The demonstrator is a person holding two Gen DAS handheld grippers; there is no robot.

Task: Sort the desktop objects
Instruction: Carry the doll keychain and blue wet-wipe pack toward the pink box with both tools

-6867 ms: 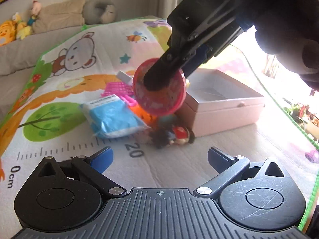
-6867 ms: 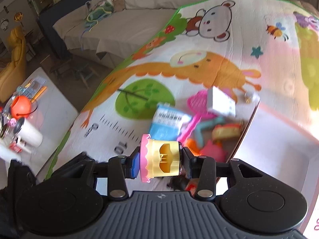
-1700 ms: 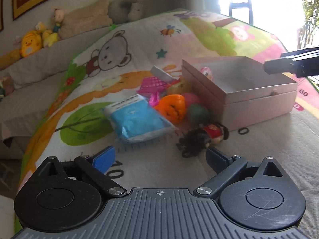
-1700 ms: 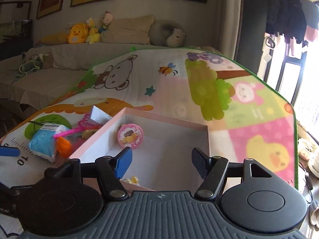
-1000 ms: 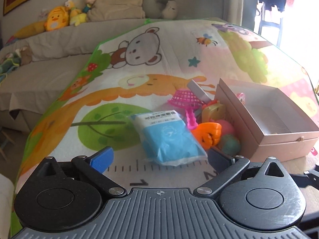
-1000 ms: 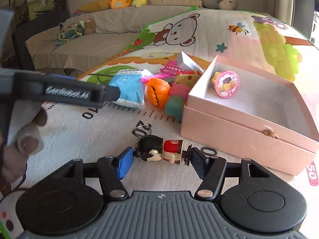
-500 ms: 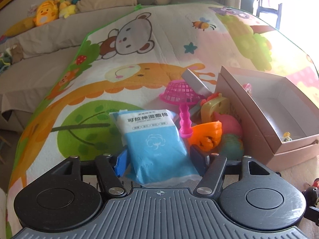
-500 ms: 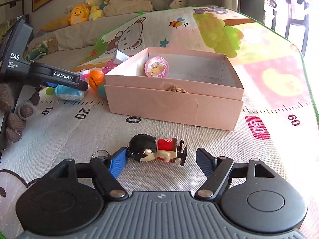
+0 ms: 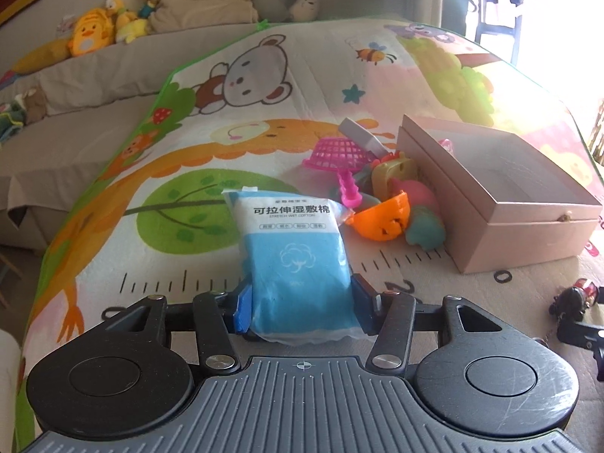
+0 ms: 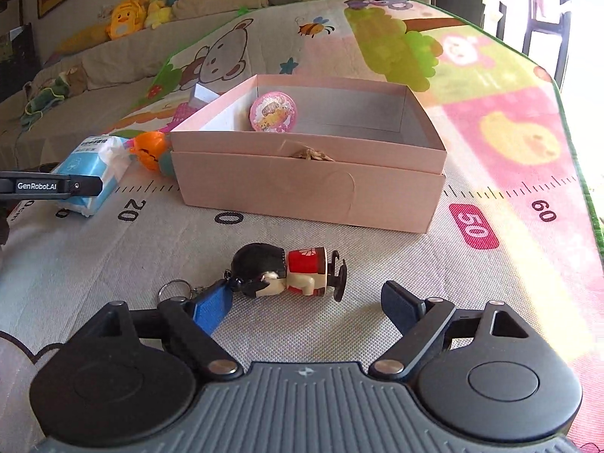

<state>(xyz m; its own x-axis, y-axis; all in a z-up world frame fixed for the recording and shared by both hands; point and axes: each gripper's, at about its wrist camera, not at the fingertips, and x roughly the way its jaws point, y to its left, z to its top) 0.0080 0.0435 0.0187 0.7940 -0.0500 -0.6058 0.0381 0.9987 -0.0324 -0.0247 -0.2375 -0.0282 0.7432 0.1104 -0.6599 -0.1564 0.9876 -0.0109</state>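
Since half a second ago, the left gripper [image 9: 300,311] has closed its fingers onto the blue wet-cotton pack [image 9: 296,260], near the play mat's [image 9: 113,204] left edge. Right gripper [image 10: 305,307] stands spread around the doll keychain [image 10: 281,275], before the pink box [image 10: 309,185].

Your blue-and-white packet [image 9: 294,253], orange pumpkin toy [image 9: 383,219] and plain pink box [image 10: 309,185] sit on the cartoon-animal mat [image 9: 170,204]; the doll [image 10: 283,273] is black-haired, red-bodied.
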